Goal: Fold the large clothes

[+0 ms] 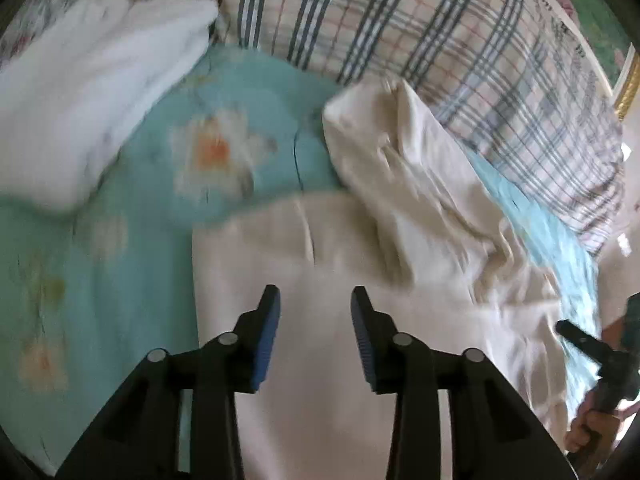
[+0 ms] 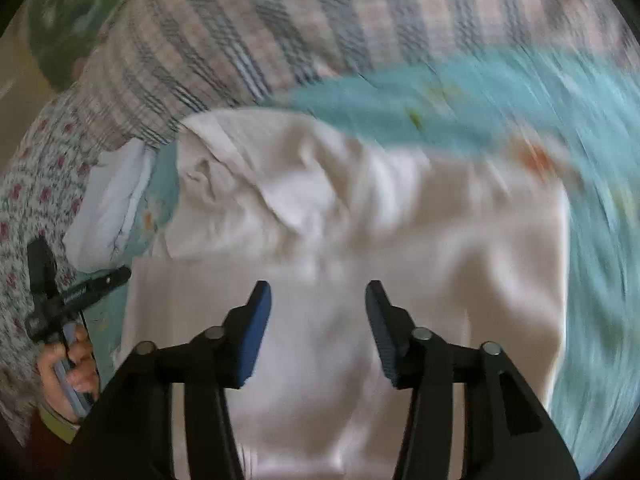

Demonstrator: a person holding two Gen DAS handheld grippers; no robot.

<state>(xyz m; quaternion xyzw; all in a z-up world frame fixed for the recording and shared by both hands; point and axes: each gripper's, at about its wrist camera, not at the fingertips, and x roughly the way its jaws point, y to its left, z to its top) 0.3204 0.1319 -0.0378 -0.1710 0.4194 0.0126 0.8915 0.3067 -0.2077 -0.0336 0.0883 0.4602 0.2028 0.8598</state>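
Note:
A cream garment [image 1: 340, 248] lies partly folded on a turquoise floral bedsheet [image 1: 240, 92], with a bunched part at its far right. It also shows in the right wrist view [image 2: 360, 216], blurred. My left gripper [image 1: 315, 300] is open and empty above the garment's flat near part. My right gripper [image 2: 318, 294] is open and empty above the same garment. The right gripper shows at the right edge of the left wrist view [image 1: 584, 340]; the left gripper shows at the left edge of the right wrist view [image 2: 76, 292].
A folded white cloth [image 1: 92, 92] lies on the sheet at the far left. A plaid quilt [image 1: 400, 20] is heaped behind the garment. A flower-print fabric [image 2: 36, 184] lies at the left in the right wrist view.

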